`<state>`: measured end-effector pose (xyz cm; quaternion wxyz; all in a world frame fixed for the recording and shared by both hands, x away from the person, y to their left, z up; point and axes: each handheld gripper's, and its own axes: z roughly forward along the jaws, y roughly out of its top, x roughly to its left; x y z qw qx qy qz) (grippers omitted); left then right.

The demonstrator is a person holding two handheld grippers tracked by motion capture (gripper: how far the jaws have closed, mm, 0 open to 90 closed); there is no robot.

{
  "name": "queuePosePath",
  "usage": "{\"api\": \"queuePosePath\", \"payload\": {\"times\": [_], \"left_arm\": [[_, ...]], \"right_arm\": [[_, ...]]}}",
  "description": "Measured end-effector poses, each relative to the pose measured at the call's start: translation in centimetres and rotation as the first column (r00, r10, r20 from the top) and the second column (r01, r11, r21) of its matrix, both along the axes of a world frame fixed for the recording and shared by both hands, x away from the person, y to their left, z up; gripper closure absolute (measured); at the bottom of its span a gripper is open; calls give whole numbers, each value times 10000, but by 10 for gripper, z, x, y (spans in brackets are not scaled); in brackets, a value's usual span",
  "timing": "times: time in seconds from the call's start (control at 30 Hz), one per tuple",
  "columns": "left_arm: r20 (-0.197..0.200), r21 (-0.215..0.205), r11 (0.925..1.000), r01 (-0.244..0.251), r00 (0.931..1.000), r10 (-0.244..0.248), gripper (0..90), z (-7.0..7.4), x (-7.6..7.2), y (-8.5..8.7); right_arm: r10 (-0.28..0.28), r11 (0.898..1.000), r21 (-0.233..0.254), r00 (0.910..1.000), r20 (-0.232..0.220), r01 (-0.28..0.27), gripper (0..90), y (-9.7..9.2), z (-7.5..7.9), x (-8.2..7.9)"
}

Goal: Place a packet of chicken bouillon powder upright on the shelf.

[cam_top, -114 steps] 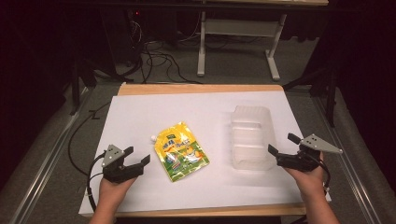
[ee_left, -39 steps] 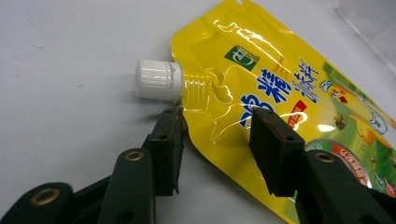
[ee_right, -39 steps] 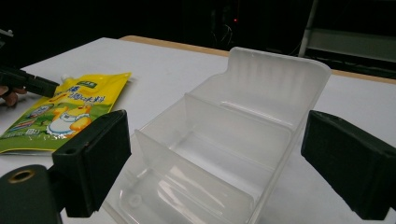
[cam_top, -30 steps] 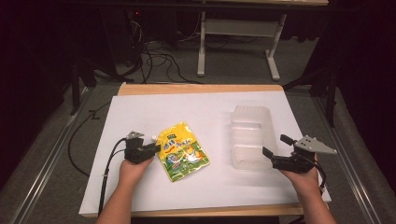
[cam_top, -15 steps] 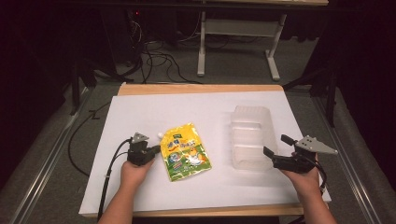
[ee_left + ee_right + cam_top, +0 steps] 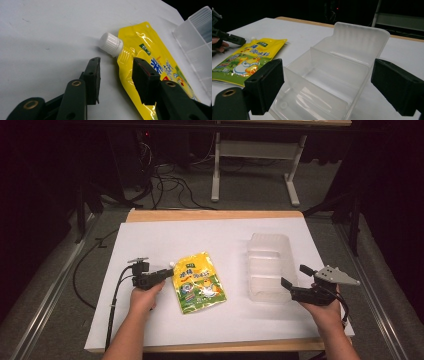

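Left gripper [image 6: 116, 72] just opened, nothing pinched, aimed at yellow pouch [image 6: 199, 281] for grabbing. Right gripper [image 6: 327, 85] open wide, waiting by clear box [image 6: 270, 265].

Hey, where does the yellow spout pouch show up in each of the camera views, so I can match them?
High view: the yellow spout pouch lies left of centre on the white sheet, beside the left gripper.
Left gripper view: it runs from upper centre to the lower right, white cap just ahead of the open jaws.
Right gripper view: at the left edge, lying flat.
Shared landmark: the clear plastic tray.
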<state>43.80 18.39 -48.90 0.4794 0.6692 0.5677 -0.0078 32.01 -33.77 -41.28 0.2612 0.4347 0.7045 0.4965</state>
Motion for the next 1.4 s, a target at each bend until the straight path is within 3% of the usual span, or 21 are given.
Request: {"api": "queuePosePath", "payload": {"times": [0.27, 0.4, 0.47, 0.57, 0.7, 0.83, 0.93, 1.1, 1.13, 1.17, 1.37, 1.4], "left_arm": [[-313, -446, 9979, 464, 9984, -478, 625, -3, 2, -1], [-224, 45, 9951, 990, 9949, -988, 652, -1, 2, -11], [-106, 399, 9940, 1018, 9948, -1014, 671, 0, 2, -14], [-81, 577, 9931, 1025, 9947, -1022, 751, 0, 1, -15], [338, 852, 9895, 1166, 9922, -1198, 893, 2, -4, -17], [696, 1055, 9861, 1286, 9882, -1364, 900, 4, -7, -18], [1233, 1202, 9836, 1341, 9811, -1489, 900, 9, -12, -18], [2227, 1421, 9816, 1276, 9621, -1574, 900, 23, -23, -20], [2671, 1490, 9806, 1270, 9497, -1635, 900, 29, -30, -20], [2671, 1490, 9806, 1270, 9497, -1635, 900, 29, -30, -20], [3826, 1801, 9760, 1223, 9054, -1841, 900, 48, -50, -24], [4035, 1915, 9736, 1240, 8943, -1932, 900, 52, -54, -25]], "right_arm": [[24, 10000, -22, 10000, -42, -24, 118, 1, 0, 0], [41, 10000, -48, 10000, -45, -42, 119, 3, 0, 0], [39, 10000, -62, 10000, -47, -39, 120, 2, 0, 0], [3, 10000, -46, 10000, -85, -3, 120, 2, 0, 0], [23, 10000, -80, 10000, -71, -24, 122, 2, -1, 0], [9, 10000, -75, 10000, -84, -10, 124, 2, -1, 0], [8, 10000, -73, 10000, -92, -9, 126, 2, -1, 0], [37, 10000, -69, 10000, -86, -38, 127, 2, -1, 0], [35, 10000, -47, 10000, -83, -36, 127, 3, -1, 0], [35, 10000, -47, 10000, -83, -36, 127, 3, -1, 0], [127, 9999, 17, 9999, -9, -127, 130, 6, 1, -1], [133, 9999, 83, 9999, -15, -133, 133, 6, 1, -2]]}}
